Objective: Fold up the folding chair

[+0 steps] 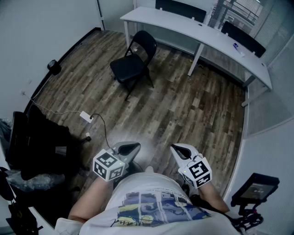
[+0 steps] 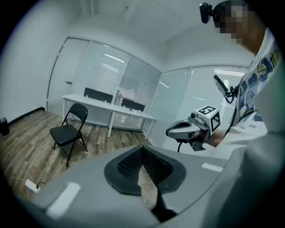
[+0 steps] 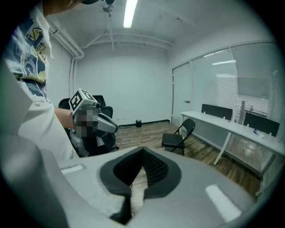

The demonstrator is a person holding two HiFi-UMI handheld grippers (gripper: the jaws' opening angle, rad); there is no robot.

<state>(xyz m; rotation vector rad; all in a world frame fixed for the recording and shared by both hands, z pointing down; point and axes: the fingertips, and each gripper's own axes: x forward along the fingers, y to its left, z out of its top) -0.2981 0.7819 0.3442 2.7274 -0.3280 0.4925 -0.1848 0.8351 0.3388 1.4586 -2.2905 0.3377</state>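
Folding chair [image 1: 133, 62] stood unfolded on the wood floor [image 1: 183, 110], just in front of the long white desk [image 1: 193, 30] and well apart from both grippers. Left gripper [image 1: 132, 148] and right gripper [image 1: 178, 149] sat near the person's torso, jaws closed, nothing between them.

Right gripper [image 3: 142, 150]: jaws pressed together, nothing between them.
Folding chair [image 3: 178, 137]: black, unfolded, standing on the wood floor [image 3: 147, 130] beyond the jaws, well apart from them.
Desk [image 3: 231, 125]: long, white, along the glass wall [image 3: 213, 82] at right, behind the folding chair.
Left gripper [image 3: 114, 126]: raised at left, beside the person's shirt [image 3: 26, 67].
Ceiling light [image 3: 130, 13]: lit.
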